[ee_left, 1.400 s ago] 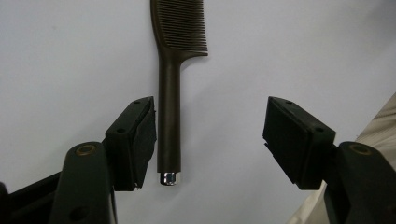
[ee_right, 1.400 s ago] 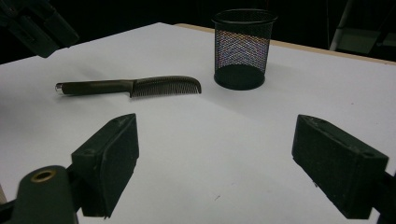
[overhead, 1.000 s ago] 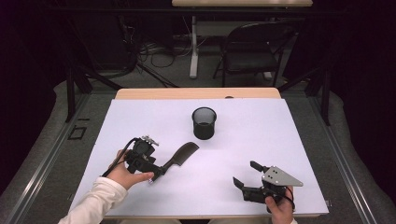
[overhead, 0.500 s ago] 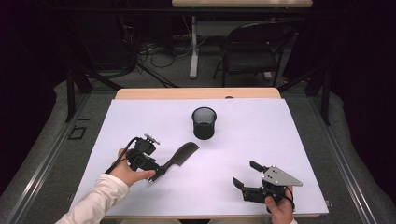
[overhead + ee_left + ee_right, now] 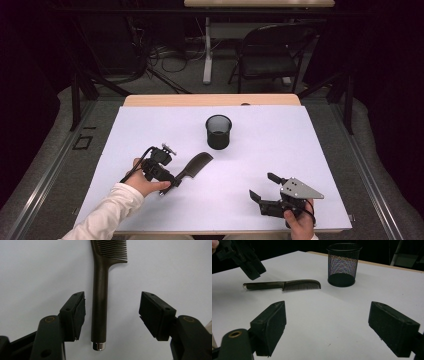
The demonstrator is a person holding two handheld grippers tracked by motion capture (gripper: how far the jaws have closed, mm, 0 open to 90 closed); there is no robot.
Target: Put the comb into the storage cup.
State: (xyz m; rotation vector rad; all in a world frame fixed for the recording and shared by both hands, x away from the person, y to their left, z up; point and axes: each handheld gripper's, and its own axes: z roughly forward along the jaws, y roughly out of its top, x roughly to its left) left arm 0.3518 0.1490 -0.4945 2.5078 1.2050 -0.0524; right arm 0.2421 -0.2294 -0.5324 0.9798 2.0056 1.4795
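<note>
- While I stand at the near edge of the table [image 5: 310,145], my right gripper [image 5: 263,187] rests low at the near right of the white surface, in my right hand [image 5: 299,225]; its jaws are spread wide with nothing between them, a grey three-cornered plate on top.
- In the right gripper view, its two black pads [image 5: 270,326] frame bare white tabletop, with the comb and the cup beyond.
- At the near left, my left hand [image 5: 142,181], in a white sleeve [image 5: 107,212], holds my left gripper [image 5: 111,312] over the handle end of the comb [image 5: 100,305]; its jaws stand apart on either side of the handle, neither touching it.
- In the left gripper view the handle sits closer to the left pad, its small silver end cap [image 5: 98,346] nearest me and the teeth pointing away.
- The dark comb lies flat on the white surface, left of centre, angled toward the cup.
- Farther back, near mid-table, a black mesh cup [image 5: 218,131] stands upright, apart from the comb.
- Beyond the table's wooden far edge sit a black chair [image 5: 272,52] and cables on the floor.
</note>
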